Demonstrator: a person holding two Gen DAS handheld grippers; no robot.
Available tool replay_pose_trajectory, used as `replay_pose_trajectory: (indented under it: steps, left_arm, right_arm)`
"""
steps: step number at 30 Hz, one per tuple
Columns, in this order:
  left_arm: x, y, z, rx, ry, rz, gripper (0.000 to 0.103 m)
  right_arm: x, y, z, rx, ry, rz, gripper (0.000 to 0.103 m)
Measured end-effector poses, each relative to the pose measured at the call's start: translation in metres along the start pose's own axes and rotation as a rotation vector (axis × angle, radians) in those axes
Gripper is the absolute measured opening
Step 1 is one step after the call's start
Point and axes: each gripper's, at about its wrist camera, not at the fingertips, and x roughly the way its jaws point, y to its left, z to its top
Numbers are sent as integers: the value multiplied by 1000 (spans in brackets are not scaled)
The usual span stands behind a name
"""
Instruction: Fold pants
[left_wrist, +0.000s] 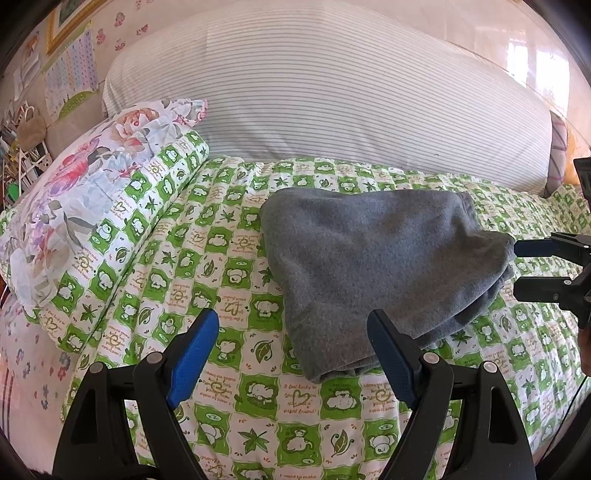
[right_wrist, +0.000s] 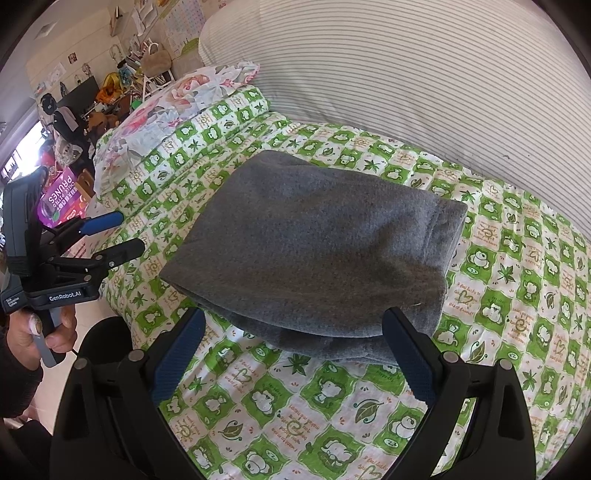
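On the bed, nearest to each camera, both grippers have their fingers spread apart and grasp nothing. The left gripper hovers just beside the near edge of the pants; the right gripper hovers at their other side. The grey pants lie folded in a thick bundle on the green quilt. Behind them is a floral pillow, then a striped bolster.
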Motion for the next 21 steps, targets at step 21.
replay_pose_trajectory:
  steps: [21]
  left_arm:
    - [8,-6,6,18,10,-8,83]
  right_arm:
    - [1,-11,-3,33,-3,11,97]
